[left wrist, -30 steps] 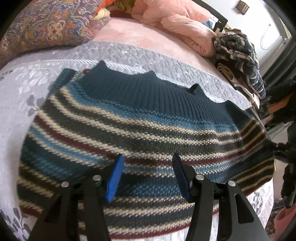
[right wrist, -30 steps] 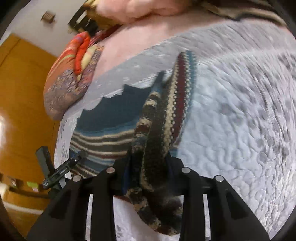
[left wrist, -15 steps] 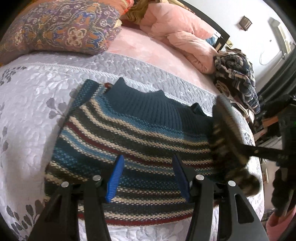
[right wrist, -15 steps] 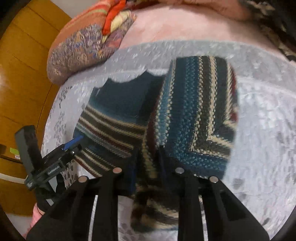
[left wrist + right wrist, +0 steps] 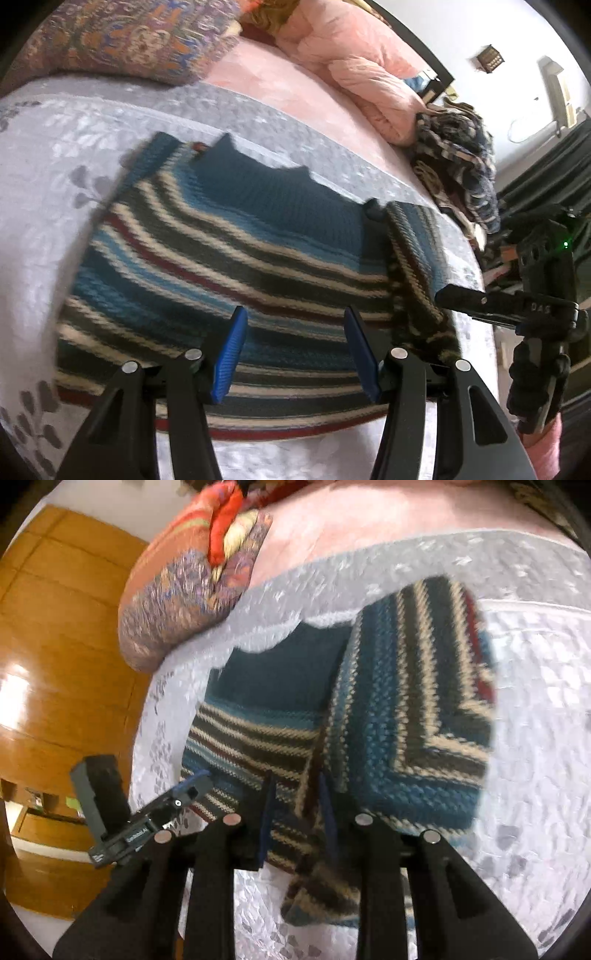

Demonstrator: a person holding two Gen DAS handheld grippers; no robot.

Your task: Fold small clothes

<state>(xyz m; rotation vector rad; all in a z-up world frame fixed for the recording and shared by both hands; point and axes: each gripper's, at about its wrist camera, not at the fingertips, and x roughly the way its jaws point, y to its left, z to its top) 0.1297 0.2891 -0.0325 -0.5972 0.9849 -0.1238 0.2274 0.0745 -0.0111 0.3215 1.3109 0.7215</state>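
A knitted sweater [image 5: 229,266] with blue, cream, dark and red stripes lies flat on the grey quilted bedspread [image 5: 55,155]. Its right sleeve [image 5: 406,709] is folded across the body, and the cuff [image 5: 321,897] trails toward the near edge. My right gripper [image 5: 298,816] is shut on the sleeve's edge, with striped knit between its pads. My left gripper [image 5: 293,354] hovers open over the sweater's hem with nothing between its blue pads. Each gripper shows in the other's view: the right gripper [image 5: 480,302] beside the folded sleeve, the left gripper [image 5: 184,790] at the hem.
A patterned pillow [image 5: 129,37] lies beyond the collar, on a pink sheet [image 5: 280,85]. A pink duvet [image 5: 362,70] and a heap of checked clothes [image 5: 458,170] sit at the far right. Wooden panelling [image 5: 55,664] stands past the bed's left edge.
The right gripper has carried the sleeve over and laid it across the sweater's body. The left gripper stayed open over the hem, shifting only slightly.
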